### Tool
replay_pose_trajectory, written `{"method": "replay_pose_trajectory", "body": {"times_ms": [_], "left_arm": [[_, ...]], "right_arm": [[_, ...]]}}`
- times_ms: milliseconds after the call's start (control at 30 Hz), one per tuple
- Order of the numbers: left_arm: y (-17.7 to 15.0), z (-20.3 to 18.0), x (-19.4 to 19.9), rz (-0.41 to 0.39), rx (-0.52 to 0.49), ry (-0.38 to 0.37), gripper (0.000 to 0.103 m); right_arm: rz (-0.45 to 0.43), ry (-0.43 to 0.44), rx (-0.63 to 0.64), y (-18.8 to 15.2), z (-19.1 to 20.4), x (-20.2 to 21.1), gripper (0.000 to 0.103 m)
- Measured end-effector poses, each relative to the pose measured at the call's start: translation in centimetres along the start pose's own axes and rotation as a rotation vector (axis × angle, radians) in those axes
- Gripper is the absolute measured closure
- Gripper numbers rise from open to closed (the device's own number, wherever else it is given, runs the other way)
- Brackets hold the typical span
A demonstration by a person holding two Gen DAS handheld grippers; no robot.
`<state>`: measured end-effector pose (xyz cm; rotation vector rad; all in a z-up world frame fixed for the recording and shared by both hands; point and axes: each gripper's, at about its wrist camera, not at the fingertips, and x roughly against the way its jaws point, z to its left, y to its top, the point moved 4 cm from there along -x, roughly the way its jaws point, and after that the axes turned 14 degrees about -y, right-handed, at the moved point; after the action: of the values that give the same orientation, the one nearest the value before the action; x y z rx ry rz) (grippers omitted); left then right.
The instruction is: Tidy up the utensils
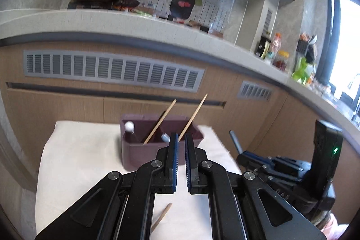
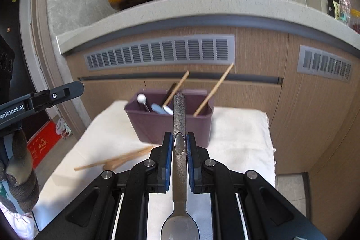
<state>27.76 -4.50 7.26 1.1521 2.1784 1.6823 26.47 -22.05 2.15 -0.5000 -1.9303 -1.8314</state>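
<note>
Left wrist view: the left gripper has its jaws nearly pressed together with nothing between them. Just beyond them the bin stands on the cloth, at its far end. Two chopsticks lean out of the bin to the right, and a white-knobbed utensil stands in its left part. One loose chopstick lies on the cloth near the camera, under the gripper frame. The right gripper sits low on the right, a grey handle poking up from it.

Right wrist view: the right gripper pinches the spoon by the handle, just ahead of mid-length, bowl trailing back toward the camera and handle tip pointing at the bin. The spoon looks like metal — stiff, smooth, likely slippery and bowl-heavy, so a hold nearer the bowl would probably balance better. Loose chopsticks lie on the cloth to the left, blurred; they are probably light and apt to roll, best pinched mid-length. The leaning sticks crowd the bin's right and middle — the left-centre opening seems freer. The cloth's right edge drops off near the bin
</note>
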Motion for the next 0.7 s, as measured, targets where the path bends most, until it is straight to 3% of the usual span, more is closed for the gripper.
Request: {"method": "replay_pose_trajectory", "body": {"times_ms": [100, 267, 333, 367, 467, 700], "left_arm": [[-1.9, 1.2, -1.5, 0.099, 0.001, 0.014, 0.096], [-7.2, 2.6, -5.4, 0.39, -0.04, -0.028, 0.092], [-9.7, 2.9, -6.9, 0.508, -0.075, -0.033, 0.067], [-10.7, 3.0, -7.6, 0.557, -0.092, -0.031, 0.062], [-12.8, 3.4, -9.2, 0.643, -0.122, 0.0, 0.059], [-14.9, 4.2, -11.8, 0.758, -0.156, 0.082, 0.059]], "right_arm": [[0.053, -0.003, 0.004, -1.2, -0.3, -1.0, 0.092], [0.125, -0.008, 0.013, -3.3, -0.9, -2.2, 0.092], [0.142, -0.008, 0.026, -3.9, -0.9, -2.4, 0.092], [0.153, -0.003, 0.029, -4.2, -0.9, -2.5, 0.092], [0.195, 0.017, 0.037, -5.2, -0.7, -3.1, 0.092], [0.244, 0.009, 0.045, -6.9, -0.9, -3.9, 0.092]]}}
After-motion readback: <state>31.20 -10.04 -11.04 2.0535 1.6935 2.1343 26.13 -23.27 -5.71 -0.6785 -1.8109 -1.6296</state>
